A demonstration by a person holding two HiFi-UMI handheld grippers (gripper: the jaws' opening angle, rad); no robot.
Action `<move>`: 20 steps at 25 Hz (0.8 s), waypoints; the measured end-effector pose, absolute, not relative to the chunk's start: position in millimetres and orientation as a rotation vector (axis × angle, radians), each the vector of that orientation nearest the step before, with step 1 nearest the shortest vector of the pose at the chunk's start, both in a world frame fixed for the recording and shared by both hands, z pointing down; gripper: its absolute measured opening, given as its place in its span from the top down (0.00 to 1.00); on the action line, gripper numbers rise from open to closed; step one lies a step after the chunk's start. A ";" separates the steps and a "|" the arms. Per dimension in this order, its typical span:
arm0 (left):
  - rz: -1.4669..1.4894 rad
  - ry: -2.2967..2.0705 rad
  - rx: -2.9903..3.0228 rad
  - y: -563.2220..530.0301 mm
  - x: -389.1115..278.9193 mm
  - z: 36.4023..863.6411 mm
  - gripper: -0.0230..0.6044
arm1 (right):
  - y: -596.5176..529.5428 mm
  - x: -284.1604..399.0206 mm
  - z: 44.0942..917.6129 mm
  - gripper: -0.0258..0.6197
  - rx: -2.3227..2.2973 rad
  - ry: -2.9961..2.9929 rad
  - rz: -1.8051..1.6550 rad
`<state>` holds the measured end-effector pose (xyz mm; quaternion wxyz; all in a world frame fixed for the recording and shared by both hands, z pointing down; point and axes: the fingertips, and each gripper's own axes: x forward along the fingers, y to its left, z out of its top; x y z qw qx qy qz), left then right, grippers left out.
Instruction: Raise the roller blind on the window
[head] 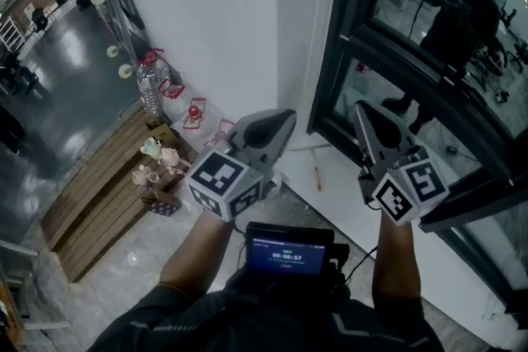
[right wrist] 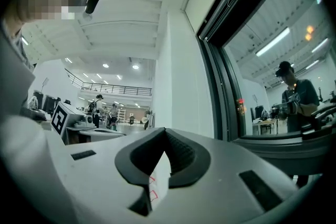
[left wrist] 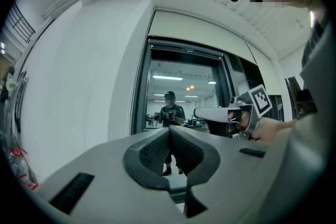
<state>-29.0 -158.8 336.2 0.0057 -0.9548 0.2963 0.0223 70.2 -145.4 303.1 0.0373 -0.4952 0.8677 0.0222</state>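
Observation:
Both grippers are held level, side by side, in front of a dark-framed window set in a white wall. My left gripper points at the wall beside the frame; its jaws meet at the tips with nothing between them. My right gripper points toward the frame's lower corner, jaws closed and empty. The glass is uncovered and reflects the person holding the grippers. A dark bar runs along the top of the opening; whether it is the rolled blind I cannot tell. No cord shows.
On the floor at the left lie wooden boards, a water bottle, small red wire pieces and some cups. A white ledge runs under the window. A small screen hangs at the person's chest.

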 end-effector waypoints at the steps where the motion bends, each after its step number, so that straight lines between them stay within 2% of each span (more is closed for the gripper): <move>1: 0.075 0.937 -2.986 -156.3 -26.1 333.8 0.97 | -141.8 74.5 300.1 0.94 -1.516 2.663 0.077; 20: 0.053 1.036 -2.906 -137.6 32.0 322.0 0.97 | -118.5 136.8 290.1 0.94 -1.494 2.639 0.160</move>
